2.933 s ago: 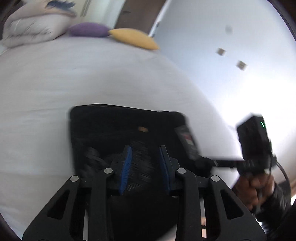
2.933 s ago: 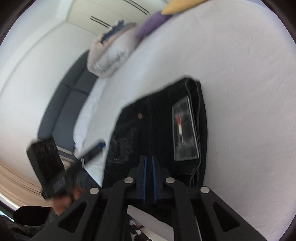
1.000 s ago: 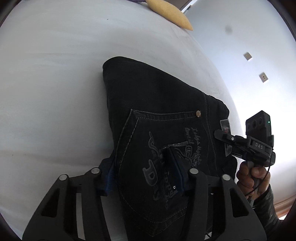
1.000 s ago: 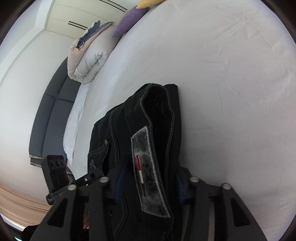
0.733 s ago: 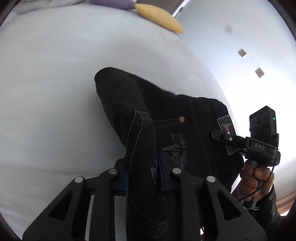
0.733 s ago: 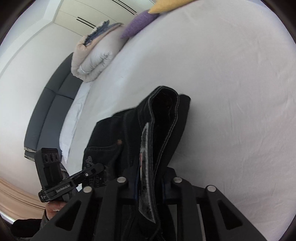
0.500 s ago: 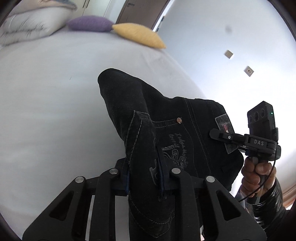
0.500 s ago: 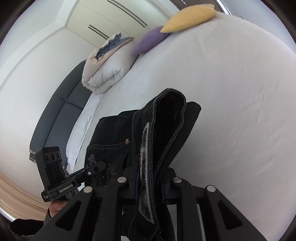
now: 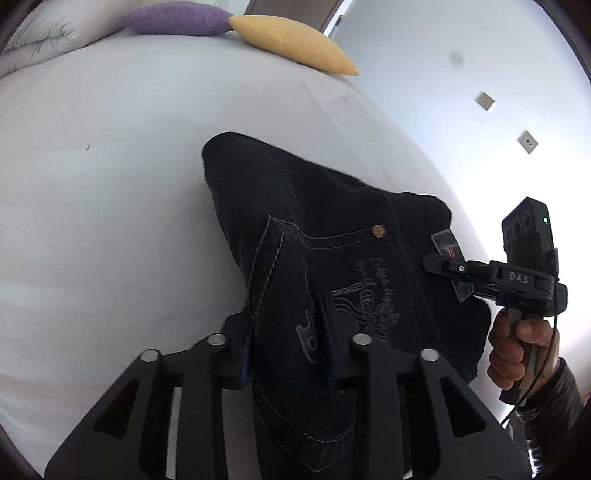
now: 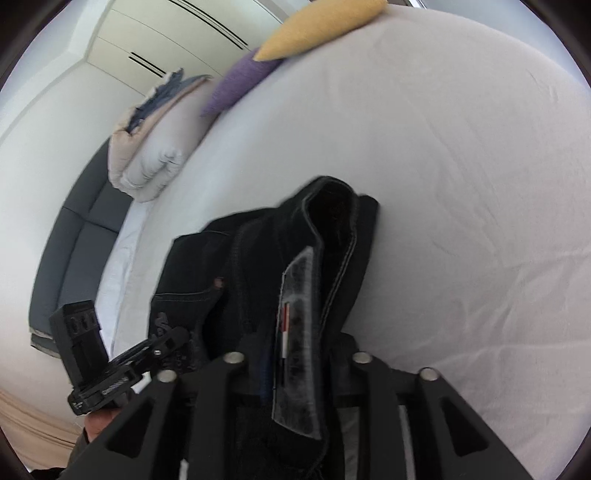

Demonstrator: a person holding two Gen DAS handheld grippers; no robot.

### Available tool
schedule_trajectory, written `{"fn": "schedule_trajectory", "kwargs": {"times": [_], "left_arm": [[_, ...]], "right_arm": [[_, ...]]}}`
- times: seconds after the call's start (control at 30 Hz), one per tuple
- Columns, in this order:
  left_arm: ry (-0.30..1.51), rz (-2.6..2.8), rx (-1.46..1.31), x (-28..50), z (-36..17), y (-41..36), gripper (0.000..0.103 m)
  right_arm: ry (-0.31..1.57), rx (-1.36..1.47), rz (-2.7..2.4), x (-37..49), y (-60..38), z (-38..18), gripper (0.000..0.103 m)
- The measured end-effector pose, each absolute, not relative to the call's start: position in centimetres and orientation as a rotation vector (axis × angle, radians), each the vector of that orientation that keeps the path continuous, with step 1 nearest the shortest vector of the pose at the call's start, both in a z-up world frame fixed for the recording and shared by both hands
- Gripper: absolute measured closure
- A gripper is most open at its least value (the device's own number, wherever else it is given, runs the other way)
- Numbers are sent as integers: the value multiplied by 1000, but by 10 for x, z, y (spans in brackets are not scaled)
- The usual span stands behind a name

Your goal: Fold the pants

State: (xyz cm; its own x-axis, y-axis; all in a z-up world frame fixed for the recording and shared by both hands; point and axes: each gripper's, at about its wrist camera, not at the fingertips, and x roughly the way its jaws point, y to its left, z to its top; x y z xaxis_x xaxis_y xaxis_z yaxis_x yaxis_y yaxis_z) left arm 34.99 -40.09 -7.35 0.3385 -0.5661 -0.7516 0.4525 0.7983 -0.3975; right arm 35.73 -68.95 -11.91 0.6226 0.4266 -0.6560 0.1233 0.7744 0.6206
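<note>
Gripping the folded black jeans [image 9: 332,229] at pocket and waistband, the left gripper [image 9: 290,347] and right gripper [image 10: 295,365] held them lifted above the white bed [image 9: 110,184], apparently mid-fold; next, lowering them evenly.

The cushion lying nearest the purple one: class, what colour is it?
Yellow cushion, touching the purple cushion; clearest in the left wrist view.

You're in a home bedroom: white-sheeted bed [image 10: 461,155], yellow cushion [image 9: 291,42] & purple cushion [image 9: 173,18] at its far edge, folded duvet [image 10: 147,155] at the far-left corner, built-in wardrobe doors [image 10: 173,40] behind.
</note>
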Motion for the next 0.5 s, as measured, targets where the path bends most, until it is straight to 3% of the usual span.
{"fn": "schedule_trajectory", "kwargs": {"times": [0.07, 0.2, 0.37, 0.5], "left_arm": [[1021, -644, -118, 352, -80, -396, 51], [1001, -635, -116, 348, -78, -393, 43], [919, -565, -68, 317, -57, -380, 41], [713, -474, 56, 264, -20, -371, 19]], "right_arm": [[848, 708, 222, 351, -694, -125, 67], [825, 740, 221, 338, -699, -123, 59], [766, 743, 84, 294, -708, -106, 35], [716, 677, -18, 247, -694, -87, 34]]}}
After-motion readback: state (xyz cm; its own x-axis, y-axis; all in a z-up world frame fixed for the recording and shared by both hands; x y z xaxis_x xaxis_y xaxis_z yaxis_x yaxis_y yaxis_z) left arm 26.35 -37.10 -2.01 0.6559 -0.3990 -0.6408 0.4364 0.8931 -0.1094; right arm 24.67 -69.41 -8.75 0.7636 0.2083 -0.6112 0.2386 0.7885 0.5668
